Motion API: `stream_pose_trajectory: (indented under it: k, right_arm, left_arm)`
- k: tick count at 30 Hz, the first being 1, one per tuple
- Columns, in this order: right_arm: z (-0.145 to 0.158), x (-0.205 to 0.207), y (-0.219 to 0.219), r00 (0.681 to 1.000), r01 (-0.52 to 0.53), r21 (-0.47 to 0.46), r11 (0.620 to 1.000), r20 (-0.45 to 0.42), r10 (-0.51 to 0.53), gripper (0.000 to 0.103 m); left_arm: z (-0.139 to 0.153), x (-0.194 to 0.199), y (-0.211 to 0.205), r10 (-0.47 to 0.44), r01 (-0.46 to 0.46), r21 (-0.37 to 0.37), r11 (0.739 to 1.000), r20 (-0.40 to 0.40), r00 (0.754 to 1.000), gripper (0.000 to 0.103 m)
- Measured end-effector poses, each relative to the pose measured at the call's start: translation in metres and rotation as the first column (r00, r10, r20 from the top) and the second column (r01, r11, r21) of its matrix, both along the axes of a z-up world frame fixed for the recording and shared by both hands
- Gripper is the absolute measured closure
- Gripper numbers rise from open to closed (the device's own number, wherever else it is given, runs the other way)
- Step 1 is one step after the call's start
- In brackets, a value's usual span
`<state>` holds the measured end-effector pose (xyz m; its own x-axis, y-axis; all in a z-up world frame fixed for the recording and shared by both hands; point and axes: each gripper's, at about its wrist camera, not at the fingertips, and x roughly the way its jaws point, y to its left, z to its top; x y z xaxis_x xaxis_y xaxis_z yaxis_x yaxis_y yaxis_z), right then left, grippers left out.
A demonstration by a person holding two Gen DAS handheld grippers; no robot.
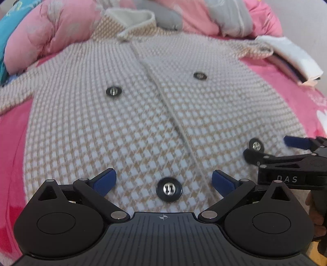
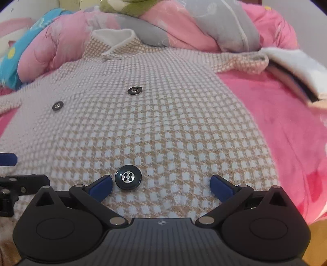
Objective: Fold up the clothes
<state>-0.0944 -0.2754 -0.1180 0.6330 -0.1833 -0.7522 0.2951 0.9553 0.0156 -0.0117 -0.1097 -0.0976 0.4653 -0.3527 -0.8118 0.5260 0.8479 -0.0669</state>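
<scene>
The checked coat (image 1: 126,122) lies flat, front up, on the pink bedding (image 2: 276,114). It looks thick, soft and fairly heavy, so the hem corners seem the best hold. The left gripper (image 1: 163,180) and right gripper (image 2: 161,184) both gape wide over its lower edge, holding nothing.

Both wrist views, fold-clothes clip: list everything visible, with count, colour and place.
coat: one, beige and white check, spread flat on the bed, front up, collar far
buttons: four, black with metal centres, in two columns on the coat front
bedsheet: one, bright pink, under the coat
quilt: pink, grey and blue bedding bunched behind the collar
folded white cloth: one, far right, beside the coat's sleeve
green knit item: one, top edge, partly out of view
left gripper: black with blue pads, open over the hem
right gripper: same, open, beside the left one
</scene>
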Motion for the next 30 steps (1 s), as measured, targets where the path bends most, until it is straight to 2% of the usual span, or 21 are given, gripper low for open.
stream_pose_trajectory:
  k: [18,26,30]
  right_arm:
    - [-0.004,-0.009,0.005,0.997,0.046,-0.014,0.999,0.065,-0.045,0.0]
    - [-0.004,-0.014,0.002,0.996,0.01,-0.006,1.0,0.09,-0.01,0.0]
    - [0.002,-0.018,-0.01,0.993,-0.008,0.057,0.998,0.118,0.001,0.0]
  left_arm:
    - [-0.005,-0.001,-0.005,-0.002,0.001,0.032,0.999,0.015,1.0,0.0]
    - [-0.001,0.001,0.003,-0.023,0.023,-0.016,1.0,0.031,0.999,0.0]
    - [0.013,-0.001,0.01,-0.036,0.041,-0.052,0.998,0.096,0.995,0.0]
